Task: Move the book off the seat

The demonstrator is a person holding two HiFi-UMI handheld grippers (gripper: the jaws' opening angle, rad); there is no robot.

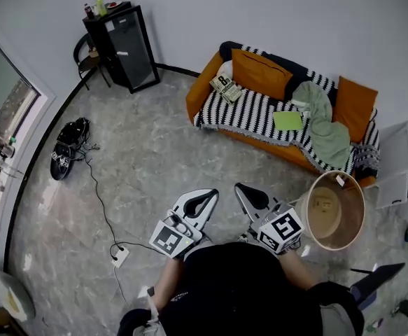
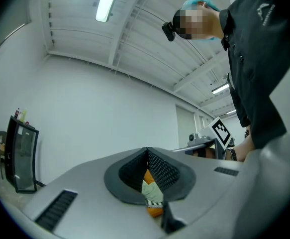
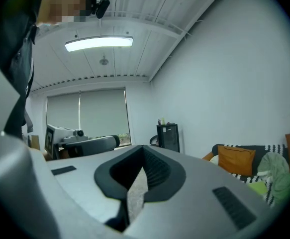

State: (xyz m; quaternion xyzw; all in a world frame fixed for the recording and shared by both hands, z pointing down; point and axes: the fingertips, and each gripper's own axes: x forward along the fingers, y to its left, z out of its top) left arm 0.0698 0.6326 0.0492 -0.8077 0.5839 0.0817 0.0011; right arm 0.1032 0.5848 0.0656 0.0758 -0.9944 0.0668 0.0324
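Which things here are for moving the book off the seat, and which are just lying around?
For the job: book, sofa, left gripper, right gripper, both shut and empty.

Just lying about: green cloth, green pad, cushion, basket, cabinet, socket strip.

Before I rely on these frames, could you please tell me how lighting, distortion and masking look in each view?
Head view: even light, soft shadows, fisheye curving straight edges, sofa sharp. Left gripper view: ceiling light glares, corners dark, a mosaic patch at the upper right. Right gripper view: ceiling lamp blown out, corners dark, a mosaic patch at the top left.
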